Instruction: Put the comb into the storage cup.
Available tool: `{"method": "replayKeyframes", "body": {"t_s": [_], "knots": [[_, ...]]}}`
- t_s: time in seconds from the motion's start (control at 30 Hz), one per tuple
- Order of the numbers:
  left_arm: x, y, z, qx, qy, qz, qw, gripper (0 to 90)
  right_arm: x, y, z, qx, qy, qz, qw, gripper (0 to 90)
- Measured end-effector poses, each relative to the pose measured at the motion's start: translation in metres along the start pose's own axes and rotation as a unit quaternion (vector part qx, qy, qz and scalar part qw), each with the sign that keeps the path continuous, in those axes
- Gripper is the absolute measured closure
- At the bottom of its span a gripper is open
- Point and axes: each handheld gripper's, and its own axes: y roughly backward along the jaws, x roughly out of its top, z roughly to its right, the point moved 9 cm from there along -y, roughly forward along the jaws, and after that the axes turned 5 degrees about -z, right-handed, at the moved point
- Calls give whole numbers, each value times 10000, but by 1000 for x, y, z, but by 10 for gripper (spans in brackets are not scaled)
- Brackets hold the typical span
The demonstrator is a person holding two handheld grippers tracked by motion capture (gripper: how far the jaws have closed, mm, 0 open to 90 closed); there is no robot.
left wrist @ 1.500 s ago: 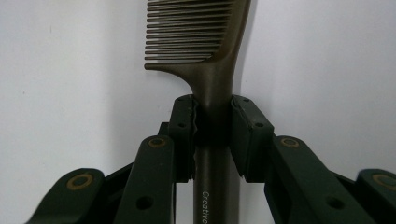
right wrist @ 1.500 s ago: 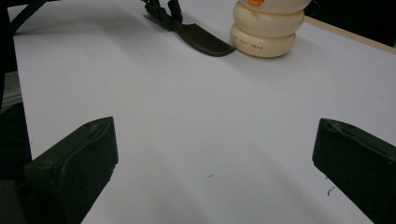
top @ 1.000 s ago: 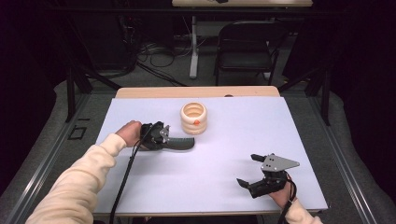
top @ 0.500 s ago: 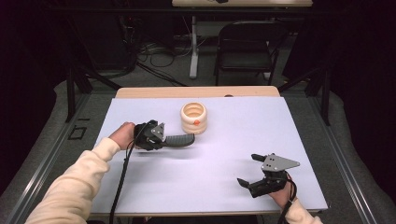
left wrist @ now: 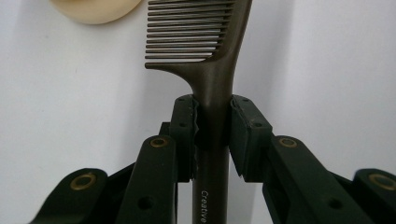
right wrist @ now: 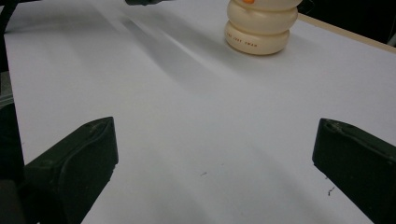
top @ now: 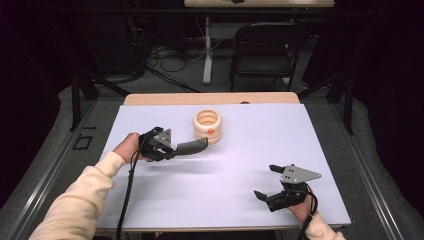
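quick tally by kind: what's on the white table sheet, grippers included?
Comb, dark, clamped in the left gripper: 1
Cream ringed holder with an orange spot: 1
Grippers, counting the open right gripper: 2
Total: 4
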Motion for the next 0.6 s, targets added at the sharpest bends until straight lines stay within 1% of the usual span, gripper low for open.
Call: {"method": "replayKeyframes", "body": {"t_s": [0.1,0.3,0.37,0.53,0.6], "knots": [[1,2,0,14,94,162,9998,723,0,0,0,0,-2,4,10000,0],[1,5,1,81,244,404,9989,722,0,0,0,-9,-5,0,10000,0],[1,5,2,89,266,459,9986,722,0,0,0,-14,0,-1,10000,0],[0,6,2,157,397,547,9976,722,0,0,0,-19,-13,-2,10000,0],[0,6,1,202,469,611,9968,722,0,0,0,-18,-15,-5,10000,0]]}}
